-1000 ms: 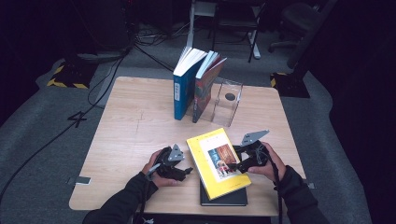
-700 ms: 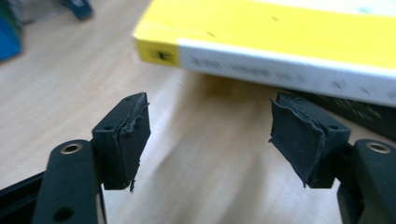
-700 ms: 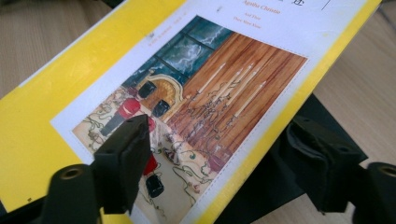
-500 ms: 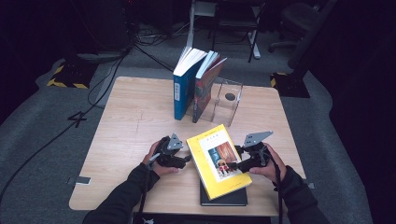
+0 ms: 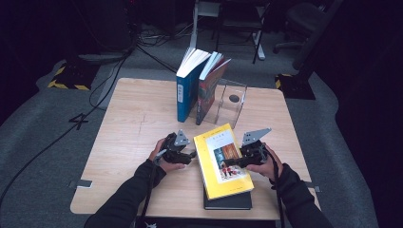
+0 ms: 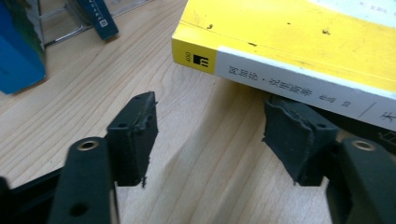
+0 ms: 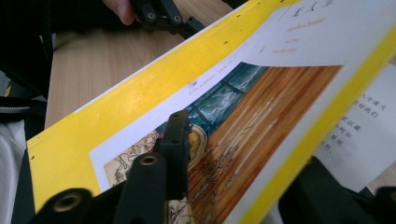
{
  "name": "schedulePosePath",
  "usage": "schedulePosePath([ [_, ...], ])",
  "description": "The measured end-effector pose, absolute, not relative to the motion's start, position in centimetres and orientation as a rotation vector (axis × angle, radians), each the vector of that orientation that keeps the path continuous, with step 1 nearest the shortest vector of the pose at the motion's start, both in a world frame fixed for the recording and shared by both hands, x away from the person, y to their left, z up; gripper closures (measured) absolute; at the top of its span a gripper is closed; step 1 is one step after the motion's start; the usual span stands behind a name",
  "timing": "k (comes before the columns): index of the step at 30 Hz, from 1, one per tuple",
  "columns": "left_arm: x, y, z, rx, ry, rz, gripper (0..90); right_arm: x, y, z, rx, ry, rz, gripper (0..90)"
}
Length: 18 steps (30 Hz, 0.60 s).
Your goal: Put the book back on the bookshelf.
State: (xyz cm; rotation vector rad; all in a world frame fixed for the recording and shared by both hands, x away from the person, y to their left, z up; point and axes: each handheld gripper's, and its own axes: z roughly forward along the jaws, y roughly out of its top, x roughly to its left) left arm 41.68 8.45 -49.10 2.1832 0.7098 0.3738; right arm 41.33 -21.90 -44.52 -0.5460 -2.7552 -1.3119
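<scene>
High view: yellow book (image 5: 222, 160) lies on a dark book (image 5: 228, 200) near the counter's (image 5: 138, 118) front edge, not yet stood with the upright books (image 5: 199, 83). The left gripper (image 5: 189, 154) has crept closer to its spine. Left gripper view: jaws parted, narrowing, nothing between. Right gripper view: the right gripper (image 7: 233, 154) has just clamped the cover's edge.
</scene>
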Motion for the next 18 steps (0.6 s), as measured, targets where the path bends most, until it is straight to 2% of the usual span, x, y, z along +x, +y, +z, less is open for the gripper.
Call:
schedulePosePath([
  [2, 41.8, 8.4, -49.0, 2.17, 0.708, 0.365, 37.7, 41.3, -22.1, -44.5, -0.548, -2.739, -1.344, 74.0],
  [3, 42.0, 8.4, -48.9, 2.163, 0.709, 0.355, 44.2, 41.2, -22.5, -44.5, -0.538, -2.727, -1.382, 76.8],
  [4, 42.3, 8.3, -48.7, 2.161, 0.703, 0.337, 44.9, 41.2, -22.6, -44.4, -0.535, -2.726, -1.393, 77.2],
  [5, 42.3, 8.3, -48.7, 2.161, 0.703, 0.337, 51.0, 41.2, -22.6, -44.4, -0.535, -2.726, -1.393, 77.2],
  [6, 42.3, 8.2, -48.6, 2.151, 0.695, 0.32, 51.0, 41.0, -22.6, -44.3, -0.527, -2.729, -1.412, 77.3],
  [7, 42.4, 8.1, -48.5, 2.148, 0.687, 0.318, 57.4, 40.9, -22.7, -44.2, -0.523, -2.732, -1.43, 77.6],
  [10, 43.0, 8.0, -47.7, 2.117, 0.672, 0.274, 60.8, 40.2, -23.0, -43.4, -0.508, -2.757, -1.501, 78.0],
  [13, 43.4, 8.1, -46.5, 2.078, 0.647, 0.238, 67.9, 39.5, -23.3, -42.8, -0.508, -2.782, -1.579, 78.2],
  [16, 43.3, 8.0, -45.2, 2.065, 0.6, 0.251, 75.3, 38.9, -23.7, -42.2, -0.493, -2.788, -1.658, 77.2],
  [18, 43.3, 8.0, -44.7, 2.058, 0.581, 0.243, 76.7, 38.8, -23.8, -42.0, -0.483, -2.787, -1.671, 75.9],
])
